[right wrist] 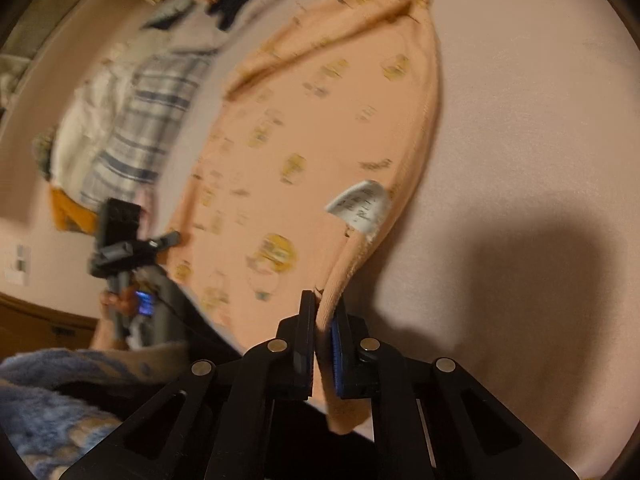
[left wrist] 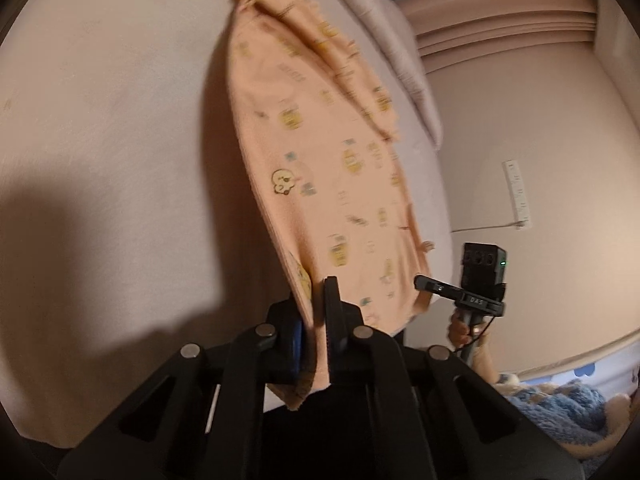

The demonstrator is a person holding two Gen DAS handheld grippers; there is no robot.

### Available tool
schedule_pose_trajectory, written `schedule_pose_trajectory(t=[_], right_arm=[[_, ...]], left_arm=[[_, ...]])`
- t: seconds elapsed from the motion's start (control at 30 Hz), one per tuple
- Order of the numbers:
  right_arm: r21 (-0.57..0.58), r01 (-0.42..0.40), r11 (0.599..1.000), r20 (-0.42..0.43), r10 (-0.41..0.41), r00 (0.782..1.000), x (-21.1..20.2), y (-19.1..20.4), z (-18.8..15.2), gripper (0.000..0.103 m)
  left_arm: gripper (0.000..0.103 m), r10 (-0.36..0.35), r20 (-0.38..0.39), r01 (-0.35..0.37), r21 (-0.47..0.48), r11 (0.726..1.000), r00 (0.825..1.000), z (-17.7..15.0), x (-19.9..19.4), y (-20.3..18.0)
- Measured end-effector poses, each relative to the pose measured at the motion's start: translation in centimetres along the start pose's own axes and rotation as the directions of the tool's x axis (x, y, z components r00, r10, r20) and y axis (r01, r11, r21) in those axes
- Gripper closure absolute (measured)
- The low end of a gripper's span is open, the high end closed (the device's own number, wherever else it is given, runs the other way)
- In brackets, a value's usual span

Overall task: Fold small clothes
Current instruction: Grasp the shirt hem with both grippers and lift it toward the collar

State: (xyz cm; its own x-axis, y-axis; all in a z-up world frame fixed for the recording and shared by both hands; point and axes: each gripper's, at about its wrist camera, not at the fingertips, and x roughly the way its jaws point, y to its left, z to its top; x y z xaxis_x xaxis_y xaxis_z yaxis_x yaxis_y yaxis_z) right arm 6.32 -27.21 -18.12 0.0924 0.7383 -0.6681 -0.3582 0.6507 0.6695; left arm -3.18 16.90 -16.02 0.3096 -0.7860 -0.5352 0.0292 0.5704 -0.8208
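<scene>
A small peach garment (left wrist: 320, 152) with yellow cartoon prints hangs stretched above the pale pink bed sheet (left wrist: 100, 120). My left gripper (left wrist: 316, 304) is shut on one near corner of it. My right gripper (right wrist: 322, 320) is shut on the other near corner, by the white care label (right wrist: 360, 204). The garment also fills the middle of the right wrist view (right wrist: 300, 140). Its far end trails on the sheet. Each gripper shows in the other's view: the right one (left wrist: 424, 282) and the left one (right wrist: 172, 238).
A pile of other clothes, with a blue-striped piece (right wrist: 148, 120) and a white piece (right wrist: 88, 120), lies on the bed beyond the garment. A folded pale blanket (left wrist: 396, 40) lies at the far side. A blue fluffy blanket (left wrist: 560, 412) is near the bed's edge.
</scene>
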Motion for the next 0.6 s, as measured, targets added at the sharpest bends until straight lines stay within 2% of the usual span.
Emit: schedule_pose_trajectory(t=[0.1,0.23,0.33,0.47,0.6], right_arm=[[-0.034,-0.056,0.998,0.048,0.058,0.997,-0.5,1.2,0.6,0.094],[-0.039,-0.091,0.995,0.079,0.094,0.992,-0.3,1.7,1.1,0.094],[-0.033,-0.128,0.991,0.092,0.131,0.987,0.1,1.8,1.2,0.094],[-0.048,-0.176,0.983,0.125,0.180,0.976,-0.5,1.8,1.8,0.094],[-0.065,-0.209,0.976,0.158,0.217,0.963,-1.4,2.1,2.7,0.094]], left_arm=[[0.098,-0.050,0.032,0.049,0.038,0.998,0.998,0.5,-0.6,-1.4],[0.100,-0.066,0.054,0.062,0.071,0.996,0.996,0.8,-0.4,-2.4],[0.101,-0.092,0.056,0.089,0.054,0.995,0.994,1.2,0.5,-2.4],[0.101,-0.160,0.071,0.154,0.079,0.985,0.985,1.6,0.2,-2.8],[0.101,-0.195,0.090,0.185,0.113,0.976,0.977,1.9,0.5,-3.6]])
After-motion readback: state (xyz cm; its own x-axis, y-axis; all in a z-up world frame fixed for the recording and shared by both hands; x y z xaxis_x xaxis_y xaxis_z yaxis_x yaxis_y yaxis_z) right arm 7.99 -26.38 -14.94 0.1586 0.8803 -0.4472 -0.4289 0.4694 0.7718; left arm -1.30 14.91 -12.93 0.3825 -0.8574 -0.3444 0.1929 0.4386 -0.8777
